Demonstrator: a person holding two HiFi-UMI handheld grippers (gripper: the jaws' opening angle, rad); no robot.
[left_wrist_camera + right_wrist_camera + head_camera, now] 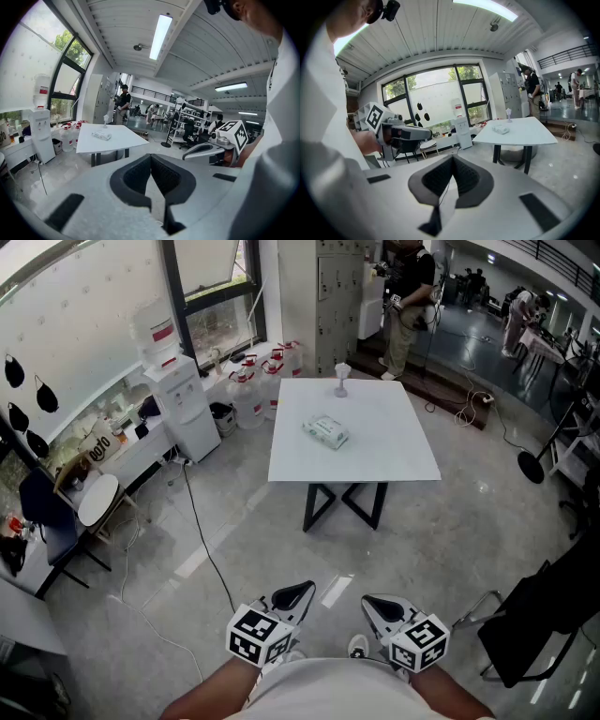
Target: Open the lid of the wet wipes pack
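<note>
The wet wipes pack (325,431) lies flat on the white square table (394,456) far ahead of me, its lid down; a small white stemmed object (342,381) stands behind it. My left gripper (302,591) and right gripper (371,602) are held side by side close to my body, well short of the table, over the floor. Both are shut with nothing between the pads. In the left gripper view the pack (101,135) is small and distant beyond the closed left gripper (151,158). In the right gripper view the pack (500,130) sits far past the closed right gripper (452,160).
A water dispenser (183,399) and several water bottles (264,379) stand left of the table. A cable (208,549) runs across the floor. A dark chair (544,615) is at my right, a round stool (98,500) at the left. A person (410,296) stands behind the table.
</note>
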